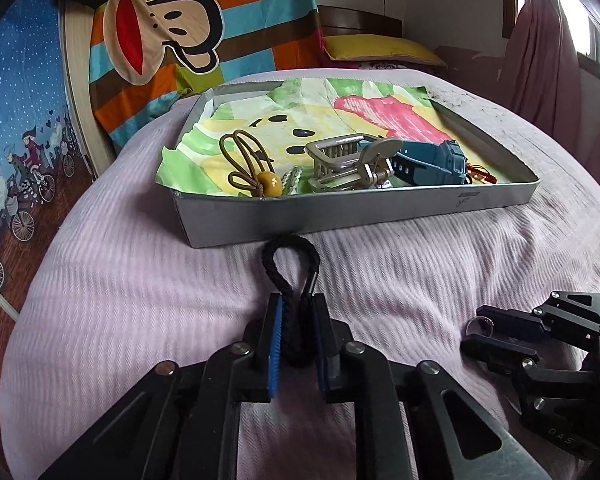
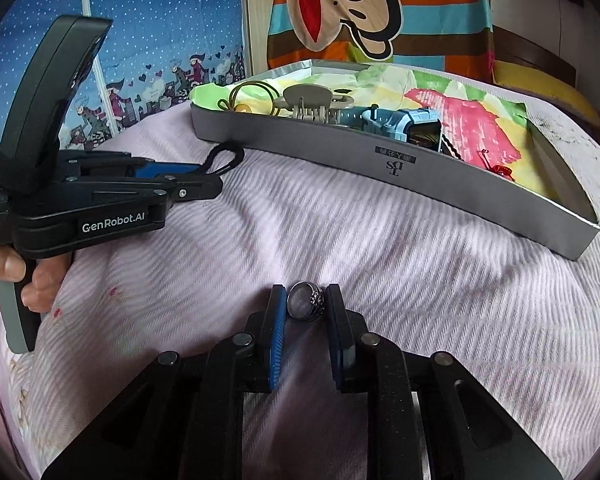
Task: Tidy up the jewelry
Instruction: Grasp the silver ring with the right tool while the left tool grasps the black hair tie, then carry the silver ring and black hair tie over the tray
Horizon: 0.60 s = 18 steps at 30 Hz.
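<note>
Two grippers are seen over a pink blanket (image 2: 400,280), both in front of a grey tray (image 1: 340,216). The left gripper (image 1: 296,304) is clamped on a black cord (image 1: 290,268), whose loop sticks out ahead of the fingertips, its far end just short of the tray's near wall. The right gripper (image 2: 306,304) is closed on a dark ring (image 2: 305,301), which is pinched between the blue pads (image 2: 278,320) just above the blanket. Inside the tray, on a coloured paper lining (image 1: 380,116), several pieces are laid along the near side: an olive cord with a yellow bead (image 1: 269,185), a beige hair claw (image 1: 348,160), a blue watch (image 1: 432,162) and a small red item (image 1: 482,174) at the right end. A monkey-print cloth (image 1: 204,40) is hung behind the tray.
</note>
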Each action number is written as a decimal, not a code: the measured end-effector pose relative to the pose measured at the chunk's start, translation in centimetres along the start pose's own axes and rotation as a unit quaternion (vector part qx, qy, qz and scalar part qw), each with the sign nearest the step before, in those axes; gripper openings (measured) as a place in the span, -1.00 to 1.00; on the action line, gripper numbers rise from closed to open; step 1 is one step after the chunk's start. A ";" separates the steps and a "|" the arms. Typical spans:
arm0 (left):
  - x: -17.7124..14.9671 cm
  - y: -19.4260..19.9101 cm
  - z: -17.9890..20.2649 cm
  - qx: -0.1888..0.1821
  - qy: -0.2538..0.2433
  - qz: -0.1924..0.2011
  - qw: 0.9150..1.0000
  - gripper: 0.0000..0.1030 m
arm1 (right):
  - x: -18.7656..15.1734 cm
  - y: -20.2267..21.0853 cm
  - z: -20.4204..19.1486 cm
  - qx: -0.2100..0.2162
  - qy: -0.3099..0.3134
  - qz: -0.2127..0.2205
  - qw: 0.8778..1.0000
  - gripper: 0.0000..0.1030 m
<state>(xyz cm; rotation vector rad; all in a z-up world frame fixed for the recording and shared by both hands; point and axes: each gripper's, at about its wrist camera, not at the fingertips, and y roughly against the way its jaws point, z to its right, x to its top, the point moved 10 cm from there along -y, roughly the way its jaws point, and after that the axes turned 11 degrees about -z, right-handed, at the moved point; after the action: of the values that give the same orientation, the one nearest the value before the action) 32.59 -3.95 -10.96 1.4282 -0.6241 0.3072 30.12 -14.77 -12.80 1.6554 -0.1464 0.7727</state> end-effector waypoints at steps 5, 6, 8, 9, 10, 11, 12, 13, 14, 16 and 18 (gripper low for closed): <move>-0.2 0.2 -0.1 -0.016 0.011 0.008 1.000 -0.77 | -0.1 -0.1 -0.1 -0.001 -0.001 0.003 1.000 -0.66; -0.2 0.3 -0.2 -0.019 0.014 0.010 1.000 -0.78 | -0.1 -0.1 -0.1 0.000 -0.001 0.004 1.000 -0.66; -0.3 0.4 -0.2 -0.021 0.017 0.014 1.000 -0.78 | -0.2 0.0 0.0 0.003 -0.004 0.008 1.000 -0.66; -0.3 0.4 -0.2 -0.021 0.016 0.015 1.000 -0.78 | -0.2 0.1 0.1 0.006 -0.006 0.010 1.000 -0.66; -0.3 0.5 -0.1 -0.022 0.016 0.017 1.000 -0.79 | -0.1 0.1 0.1 0.007 -0.008 0.012 1.000 -0.66; -0.3 0.5 -0.1 -0.022 0.014 0.019 0.999 -0.79 | -0.1 0.1 0.1 0.008 -0.009 0.013 1.000 -0.66; -0.3 0.6 0.0 -0.024 0.012 0.020 0.999 -0.80 | -0.2 0.1 0.1 0.009 -0.009 0.014 1.000 -0.66; -0.4 0.8 0.2 -0.027 0.011 0.022 0.999 -0.80 | -0.2 0.2 0.1 0.008 -0.009 0.016 1.000 -0.66; -0.4 0.9 0.3 -0.031 0.009 0.024 0.999 -0.80 | -0.2 0.2 0.1 0.007 -0.009 0.018 1.000 -0.66; -0.5 1.0 0.4 -0.036 0.010 0.026 0.999 -0.80 | -0.2 0.3 0.1 0.005 -0.007 0.022 1.000 -0.66; -0.6 1.1 0.5 -0.045 0.012 0.028 0.999 -0.80 | -0.2 0.5 0.1 0.007 -0.007 0.027 1.000 -0.66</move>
<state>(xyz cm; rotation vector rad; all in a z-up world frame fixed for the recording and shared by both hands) 31.41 -4.19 -10.37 1.3209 -0.6513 0.3364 29.72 -15.03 -12.52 1.6756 -0.1973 0.8038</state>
